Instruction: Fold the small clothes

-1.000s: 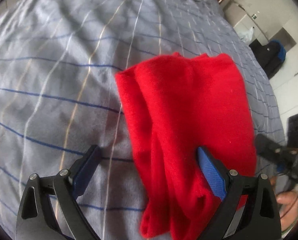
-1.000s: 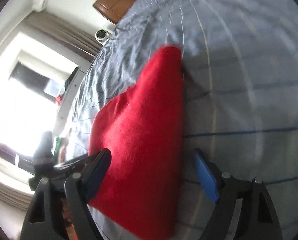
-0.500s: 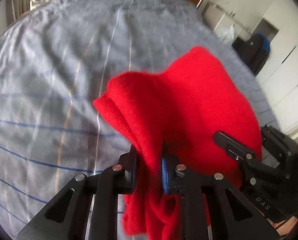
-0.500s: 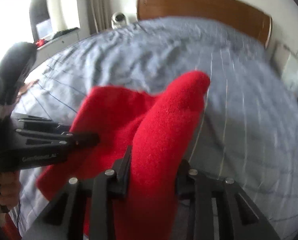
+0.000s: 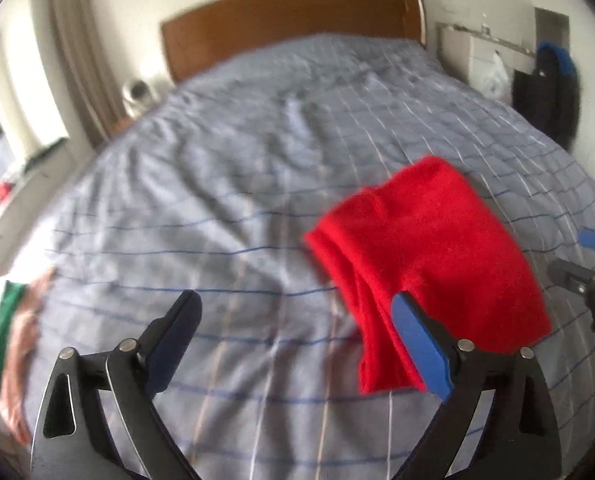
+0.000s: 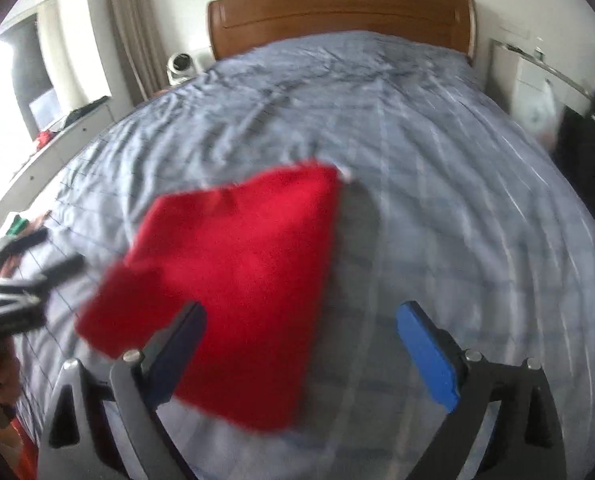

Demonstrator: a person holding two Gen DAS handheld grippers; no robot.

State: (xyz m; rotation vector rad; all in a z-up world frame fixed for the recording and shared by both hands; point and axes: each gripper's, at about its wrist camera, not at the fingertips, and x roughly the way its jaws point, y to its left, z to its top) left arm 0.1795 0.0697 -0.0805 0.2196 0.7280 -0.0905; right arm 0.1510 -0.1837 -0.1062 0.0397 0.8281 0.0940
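Observation:
A folded red garment (image 5: pixel 429 248) lies on the grey striped bedspread (image 5: pixel 217 160). My left gripper (image 5: pixel 295 300) hangs above the bed with its jaws opening wide. Nothing is between them, and the garment's near edge sits behind the right blue pad (image 5: pixel 421 344). In the right wrist view the red garment (image 6: pixel 249 248) lies low and left on the bedspread (image 6: pixel 437 140). My right gripper (image 6: pixel 302 308) is also opening, its left finger in front of the cloth without pinching it. Each gripper shows at the edge of the other's view, blurred.
A brown wooden headboard (image 6: pixel 337 12) closes the far end of the bed. A round white device (image 6: pixel 181 66) stands on the left nightstand. To the right are a white cabinet (image 5: pixel 481 64) and a dark bag (image 5: pixel 545 96). A green-sleeved hand (image 5: pixel 13 340) is at the left edge.
Half a second ago both grippers were pinched on the red garment and lifting it. Now both have let go and stand wide, raised higher, with the garment lying on the bed.

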